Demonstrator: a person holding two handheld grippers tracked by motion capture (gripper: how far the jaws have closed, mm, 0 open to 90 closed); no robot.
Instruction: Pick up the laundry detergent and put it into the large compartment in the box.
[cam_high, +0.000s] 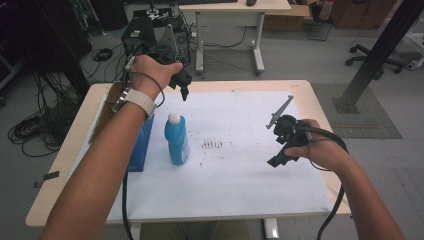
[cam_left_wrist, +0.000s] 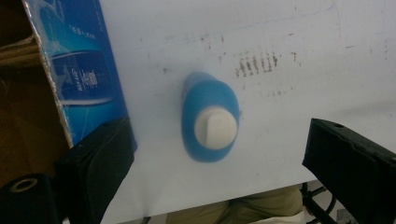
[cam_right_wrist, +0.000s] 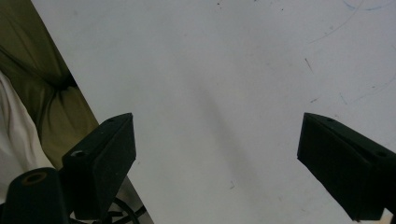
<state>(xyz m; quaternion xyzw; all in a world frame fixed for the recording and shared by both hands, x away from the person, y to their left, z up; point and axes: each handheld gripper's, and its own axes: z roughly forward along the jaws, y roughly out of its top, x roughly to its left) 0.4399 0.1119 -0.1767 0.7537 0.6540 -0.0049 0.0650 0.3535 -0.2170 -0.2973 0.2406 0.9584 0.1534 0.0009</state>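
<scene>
High view: bottle (cam_high: 177, 140) is blue w/ white cap, upright on the white sheet (cam_high: 240, 170), long axis vertical, cap up. No label I can read. Blue box (cam_high: 141, 145) just beside it, on its left; print on it too blurred to read. My left gripper (cam_high: 182, 85) hangs above the bottle, jaws spread wide, empty. Right gripper (cam_high: 280, 155) well apart, jaws also wide, holding nothing.
</scene>
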